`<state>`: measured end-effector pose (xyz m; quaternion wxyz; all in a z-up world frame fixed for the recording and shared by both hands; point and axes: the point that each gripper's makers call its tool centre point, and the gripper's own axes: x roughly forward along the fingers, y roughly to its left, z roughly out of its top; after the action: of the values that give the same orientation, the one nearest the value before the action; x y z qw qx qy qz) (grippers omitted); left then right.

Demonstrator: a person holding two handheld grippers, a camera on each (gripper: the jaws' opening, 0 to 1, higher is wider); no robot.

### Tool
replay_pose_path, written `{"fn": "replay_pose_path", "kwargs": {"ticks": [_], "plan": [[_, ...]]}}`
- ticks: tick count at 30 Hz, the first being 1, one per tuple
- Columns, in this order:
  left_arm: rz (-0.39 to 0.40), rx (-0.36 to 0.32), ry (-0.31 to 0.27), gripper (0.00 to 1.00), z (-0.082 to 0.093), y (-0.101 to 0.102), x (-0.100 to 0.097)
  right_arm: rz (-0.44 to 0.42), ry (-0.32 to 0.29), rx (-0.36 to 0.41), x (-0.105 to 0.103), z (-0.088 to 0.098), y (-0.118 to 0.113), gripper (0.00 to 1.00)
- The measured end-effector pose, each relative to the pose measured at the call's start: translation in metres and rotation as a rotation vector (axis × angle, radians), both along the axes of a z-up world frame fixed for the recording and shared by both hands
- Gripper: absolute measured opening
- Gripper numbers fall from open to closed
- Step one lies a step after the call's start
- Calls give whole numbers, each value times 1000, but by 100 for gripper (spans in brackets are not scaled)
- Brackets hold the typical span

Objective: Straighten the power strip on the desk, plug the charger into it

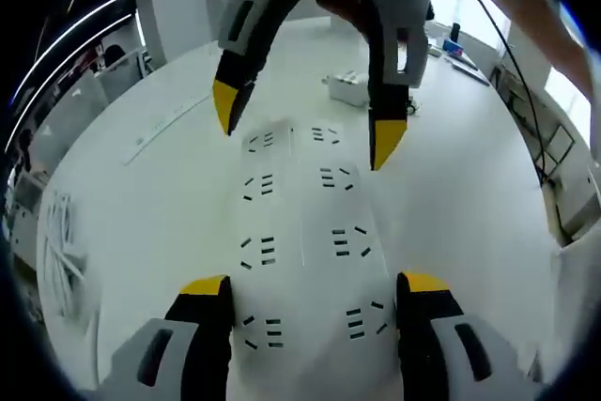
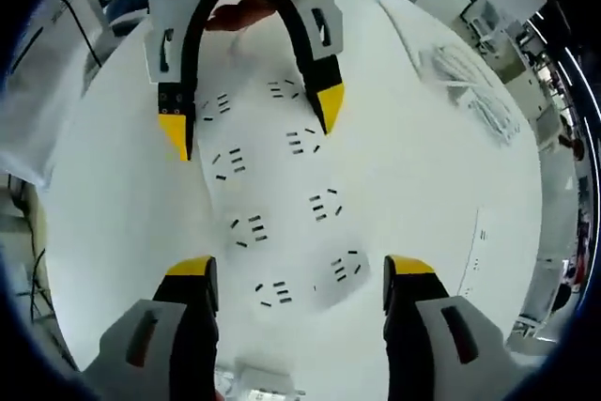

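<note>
A white power strip (image 1: 300,223) with two columns of sockets lies flat on the white desk (image 1: 131,204). In the left gripper view my left gripper (image 1: 315,286) is open, its yellow-tipped jaws on either side of the strip's near end. Opposite it, my right gripper (image 1: 306,124) hangs open over the far end. Beyond that lies a small white charger (image 1: 347,88). In the right gripper view the strip (image 2: 282,194) runs between my open right gripper (image 2: 300,269) and the left gripper (image 2: 252,115). The charger (image 2: 263,384) is at the bottom edge.
A bundle of white cables (image 2: 474,86) lies on the desk (image 2: 423,176) beside the strip, seen also as cables (image 1: 61,241). A thin printed strip (image 1: 169,126) lies near them. Small items (image 1: 455,44) stand at the far desk edge. A person's hand (image 2: 239,8) holds the left gripper.
</note>
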<state>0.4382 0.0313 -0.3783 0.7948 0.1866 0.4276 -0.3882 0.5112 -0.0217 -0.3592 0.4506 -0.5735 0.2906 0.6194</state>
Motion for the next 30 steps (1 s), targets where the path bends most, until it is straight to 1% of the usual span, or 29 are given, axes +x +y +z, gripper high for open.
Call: {"fn": "replay_pose_path", "kwargs": {"ticks": [1, 3, 5, 7, 8, 9, 15, 20, 24, 30], "plan": [[0, -1, -1, 72, 0, 0, 0, 21, -3, -16, 1, -2, 1, 70], [0, -1, 0, 72, 0, -1, 0, 29, -5, -35, 2, -5, 2, 70], [0, 0, 1, 72, 0, -1, 0, 41, 1, -78, 3, -10, -2, 69], [0, 0, 1, 72, 0, -1, 0, 52, 12, -94, 2, -13, -3, 65], [0, 1, 1, 72, 0, -1, 0, 56, 38, -106, -2, -14, -5, 64], [0, 0, 1, 72, -1, -2, 0, 60, 32, -98, 0, -14, -3, 63], [1, -1, 0, 72, -1, -3, 0, 80, 48, -108, -2, -16, -4, 64], [1, -4, -3, 72, 0, -3, 1, 80, 51, -118, -3, -21, -5, 66], [1, 1, 1, 72, 0, -3, 1, 82, 50, -129, -3, -21, -6, 66], [0, 6, 5, 72, 0, -3, 1, 77, 59, -111, -3, -20, -5, 66]]}}
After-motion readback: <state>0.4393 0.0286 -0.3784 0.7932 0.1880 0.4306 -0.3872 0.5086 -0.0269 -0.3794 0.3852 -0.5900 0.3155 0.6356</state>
